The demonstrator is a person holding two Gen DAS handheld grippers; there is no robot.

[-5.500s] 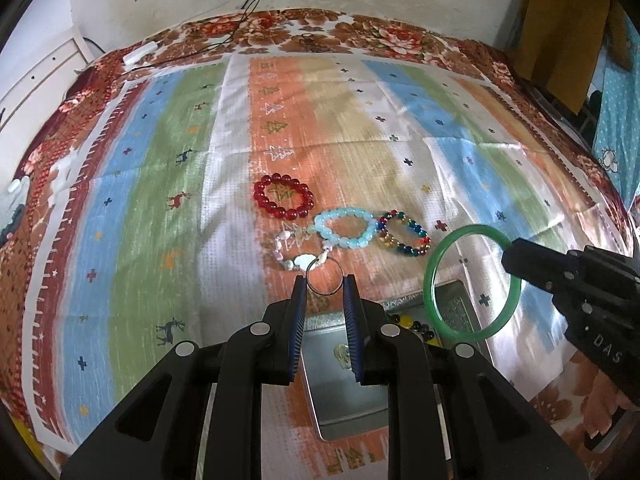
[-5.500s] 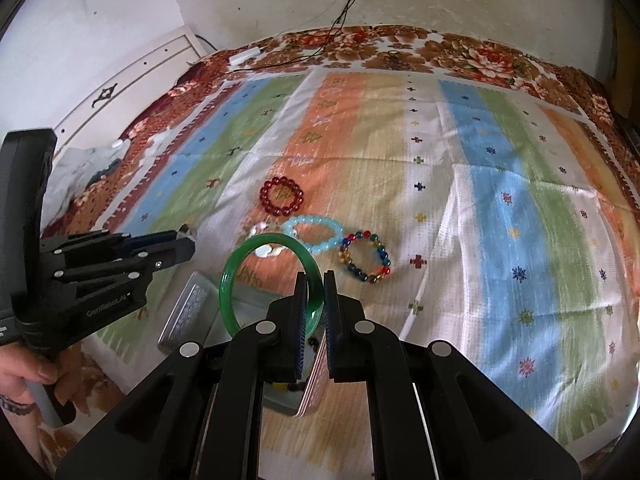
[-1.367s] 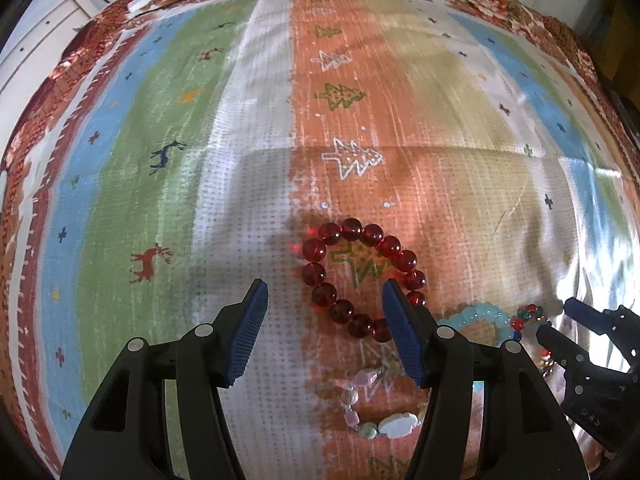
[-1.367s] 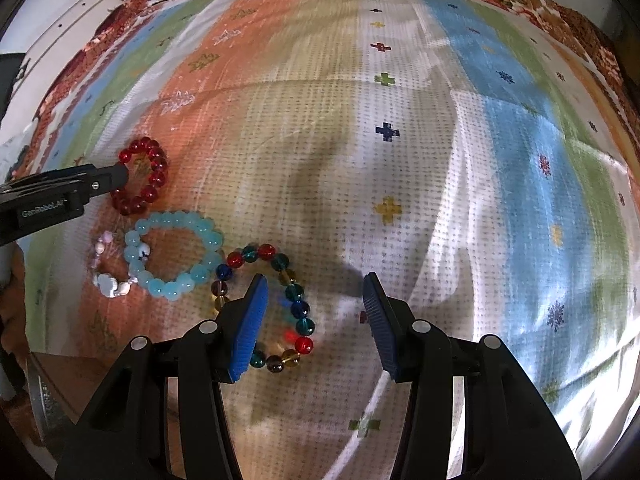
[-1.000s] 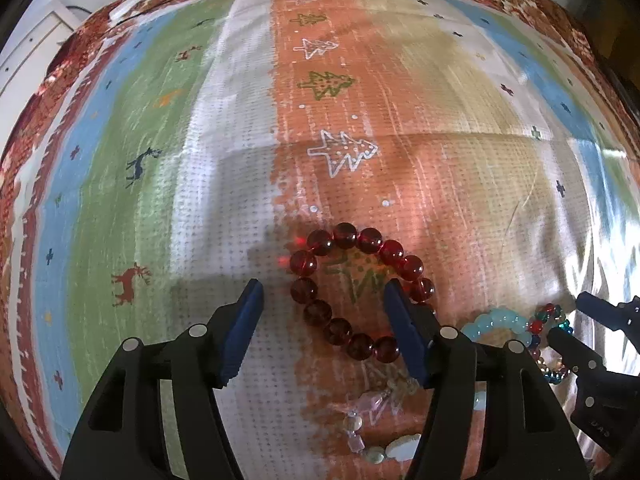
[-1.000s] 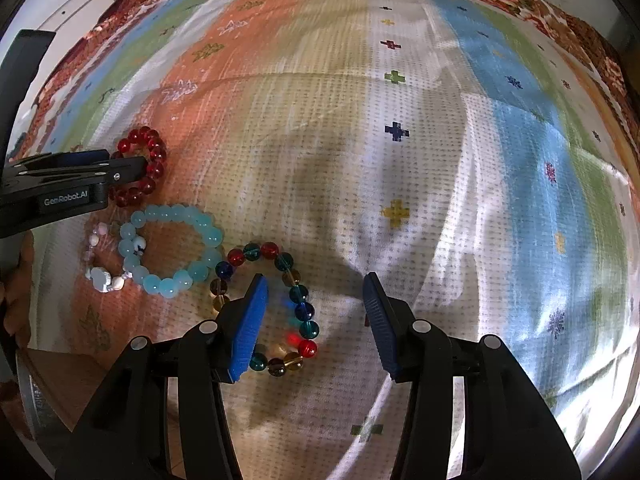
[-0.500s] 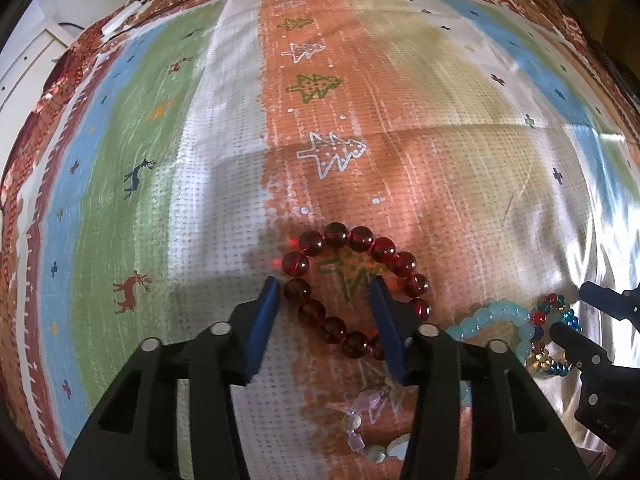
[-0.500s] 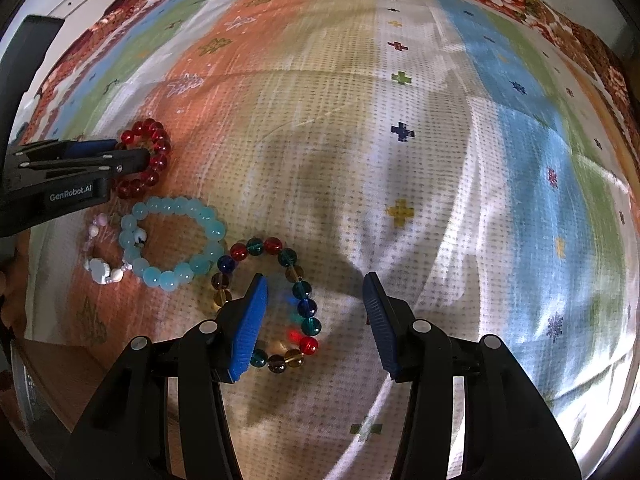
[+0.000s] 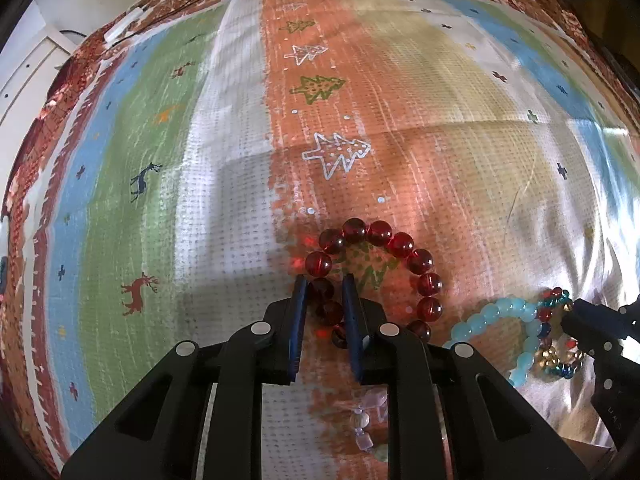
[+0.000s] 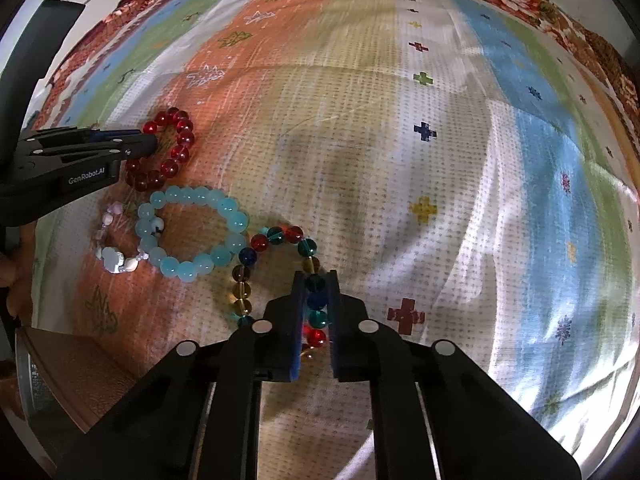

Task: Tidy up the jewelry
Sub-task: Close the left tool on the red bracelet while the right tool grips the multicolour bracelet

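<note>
Both grippers point steeply down at the bed w/ its striped cloth (image 9: 400, 92). Left gripper (image 9: 324, 286): jaws just closed, now pinching the red bracelet (image 9: 400, 242) at its near-left beads. Right gripper (image 10: 316, 280): jaws also just closed, pinching the multicolour bracelet (image 10: 276, 236) on its right side. Light-blue bracelet (image 10: 192, 268) lies between the two, touching the multicolour one; small white bracelet (image 10: 116, 260) just beside it.

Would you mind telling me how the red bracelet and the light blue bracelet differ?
The red bracelet has dark, glossy red beads; the light blue bracelet has pale, milky ones. The red one is pinched in the left hand-held gripper, while the blue one lies free on the cloth. Both are round-bead loops.
</note>
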